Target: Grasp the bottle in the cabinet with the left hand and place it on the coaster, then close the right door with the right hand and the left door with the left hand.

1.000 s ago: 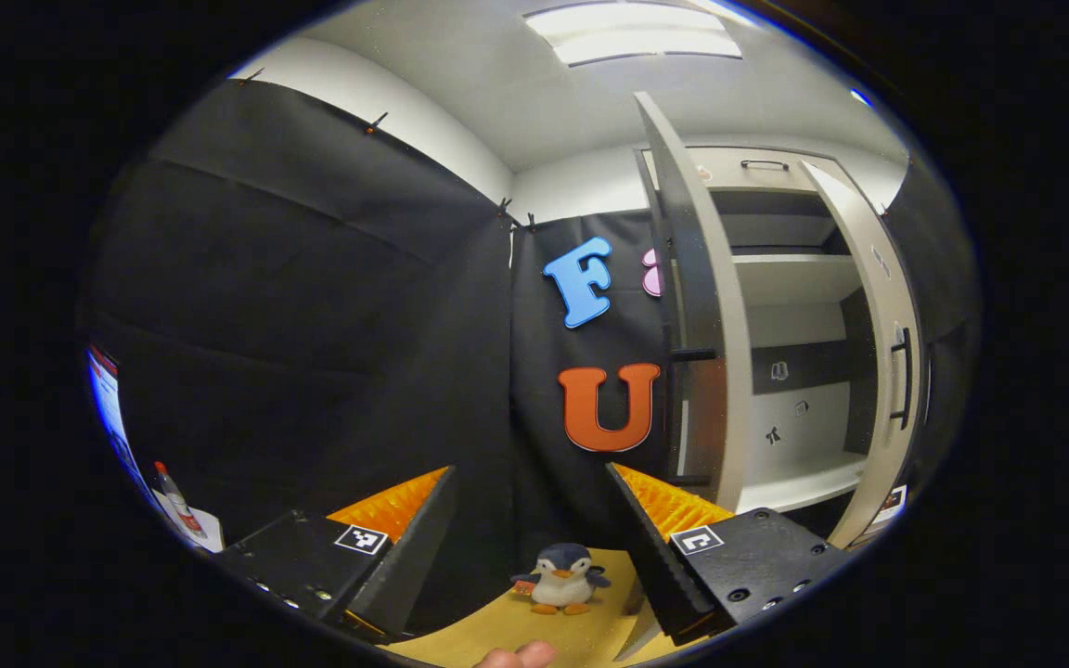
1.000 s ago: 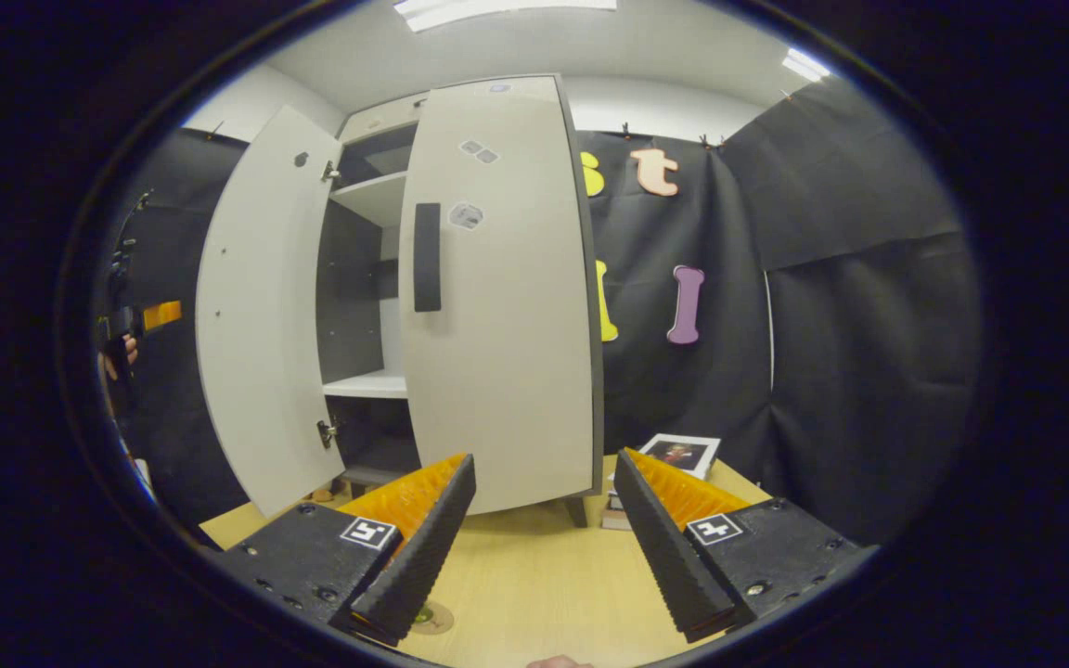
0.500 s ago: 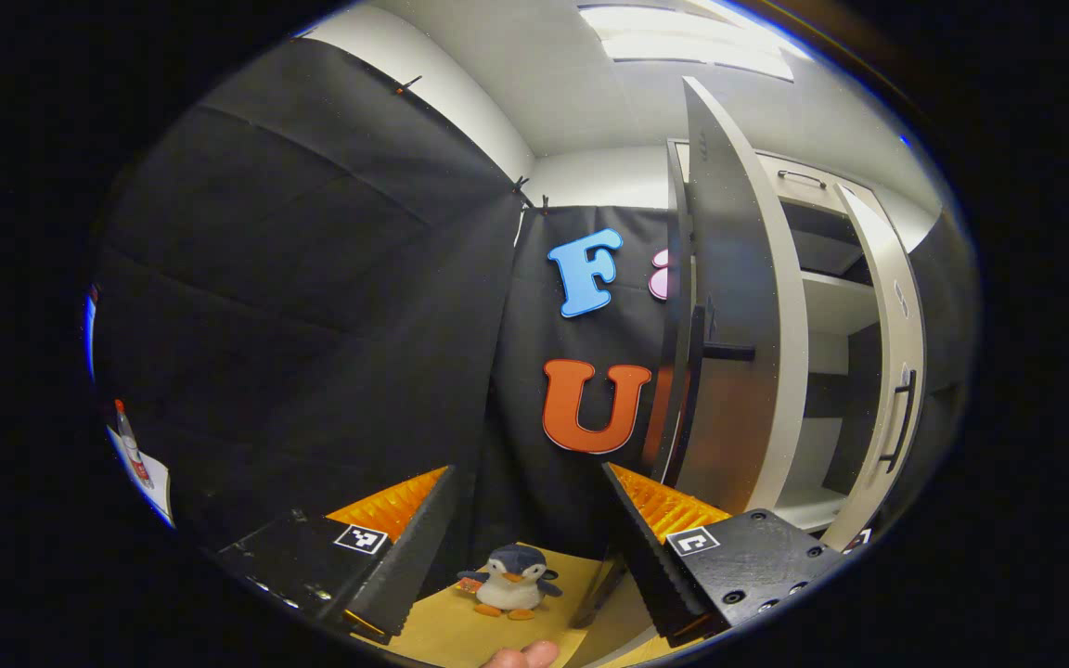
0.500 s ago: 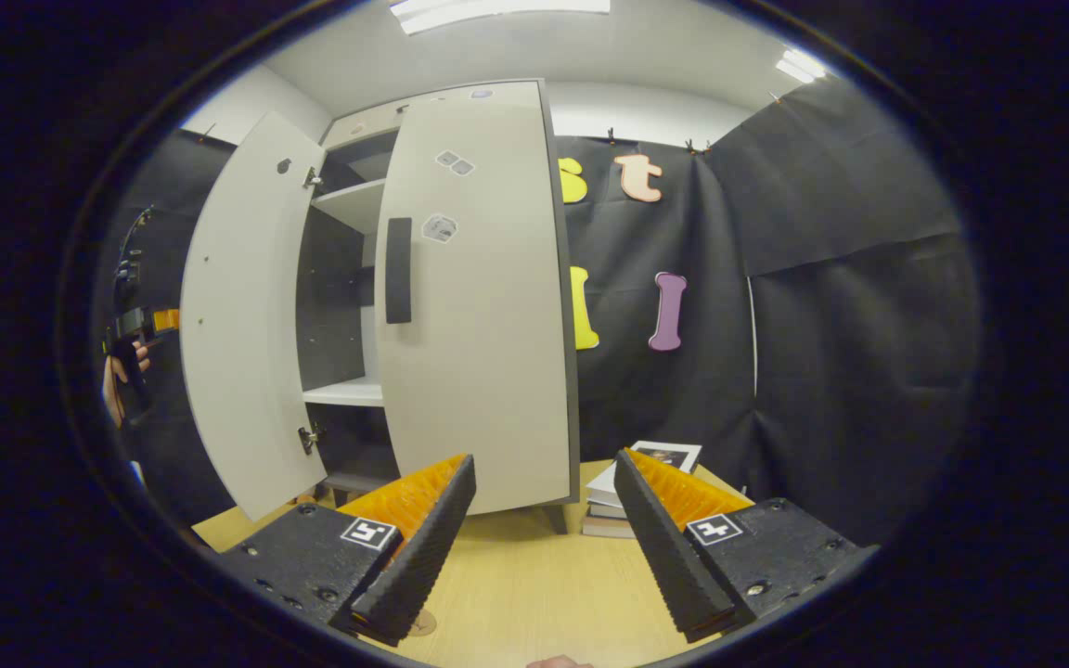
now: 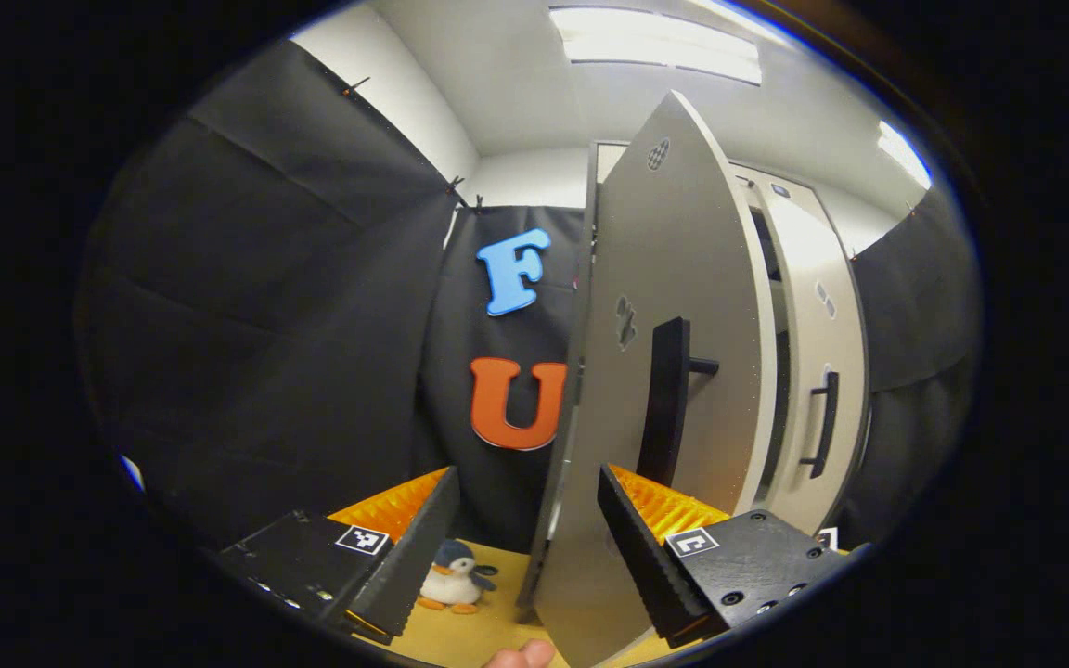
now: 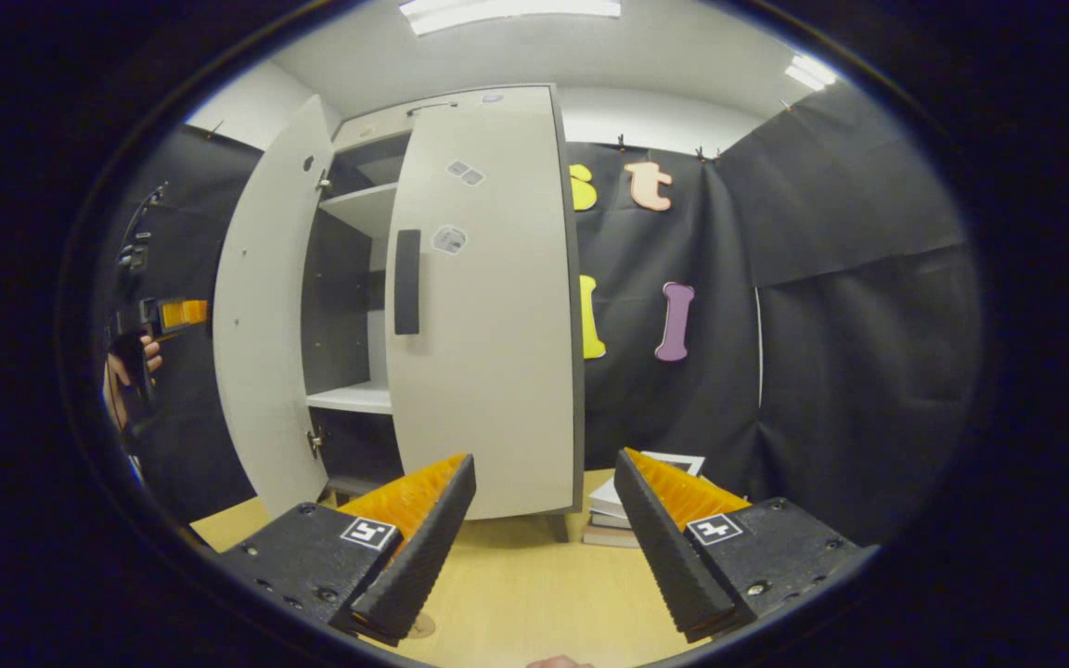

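Two tongs: left gripper (image 5: 523,547) and right gripper (image 6: 542,547) both spread wide, holding nothing.
Left door (image 5: 655,390): part-open, its outer face and handle in left gripper view.
Right door (image 6: 488,306): shut, right gripper view.
Bottle: out of sight.
Penguin toy (image 5: 453,577): on table (image 6: 534,594).

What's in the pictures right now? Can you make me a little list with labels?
left claw: open, holding nothing
right claw: open, holding nothing
left door: partly open, its edge sits between the left claw's fingers
right door: looks nearly closed
cabinet shelf: bare where the gap shows it
toy penguin: on the table beside the left door
books: stacked right of the cabinet
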`<state>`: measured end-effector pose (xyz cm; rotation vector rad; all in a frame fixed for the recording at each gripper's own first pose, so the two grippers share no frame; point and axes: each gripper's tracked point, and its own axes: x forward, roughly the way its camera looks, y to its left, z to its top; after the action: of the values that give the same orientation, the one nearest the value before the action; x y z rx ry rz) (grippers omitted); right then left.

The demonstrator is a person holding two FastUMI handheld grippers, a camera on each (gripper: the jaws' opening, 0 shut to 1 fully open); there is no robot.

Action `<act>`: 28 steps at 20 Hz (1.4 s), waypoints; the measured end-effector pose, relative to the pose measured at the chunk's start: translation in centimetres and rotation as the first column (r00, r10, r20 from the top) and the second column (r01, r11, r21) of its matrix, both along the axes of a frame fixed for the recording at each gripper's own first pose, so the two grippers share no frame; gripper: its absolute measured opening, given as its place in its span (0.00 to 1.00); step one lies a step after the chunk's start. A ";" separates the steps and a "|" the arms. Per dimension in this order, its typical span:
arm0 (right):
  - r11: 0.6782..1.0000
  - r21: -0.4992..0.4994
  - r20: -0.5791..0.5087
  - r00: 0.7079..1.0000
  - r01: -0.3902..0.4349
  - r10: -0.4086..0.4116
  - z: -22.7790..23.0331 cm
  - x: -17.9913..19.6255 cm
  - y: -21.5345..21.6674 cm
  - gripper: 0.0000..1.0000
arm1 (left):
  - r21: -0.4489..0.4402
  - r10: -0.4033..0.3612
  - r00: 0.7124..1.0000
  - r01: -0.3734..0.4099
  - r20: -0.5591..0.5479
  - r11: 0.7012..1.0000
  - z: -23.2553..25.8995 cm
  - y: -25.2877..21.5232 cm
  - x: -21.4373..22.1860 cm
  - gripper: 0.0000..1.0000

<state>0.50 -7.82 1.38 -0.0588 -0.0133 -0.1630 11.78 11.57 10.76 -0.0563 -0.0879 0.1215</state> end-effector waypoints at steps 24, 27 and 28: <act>0.992 0.064 0.003 0.994 -0.105 0.105 -0.3 -0.2 5.2 0.99 | -0.033 -0.047 0.999 0.047 -0.021 0.998 -9.4 -9.0 -11.1 1.00; 0.994 0.048 0.014 0.995 -0.102 0.102 0.3 -0.9 5.5 0.99 | -0.030 -0.020 1.000 0.020 -0.001 0.999 -9.4 -8.3 -12.5 1.00; 0.994 0.043 0.017 0.995 -0.098 0.097 0.5 -1.0 5.4 0.94 | -0.020 -0.014 1.000 0.014 0.004 1.000 -9.3 -8.4 -12.4 1.00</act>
<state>-0.46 -2.41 1.83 -0.0132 -0.0277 -0.0662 -0.58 3.22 1.41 -0.0772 -0.0901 0.1082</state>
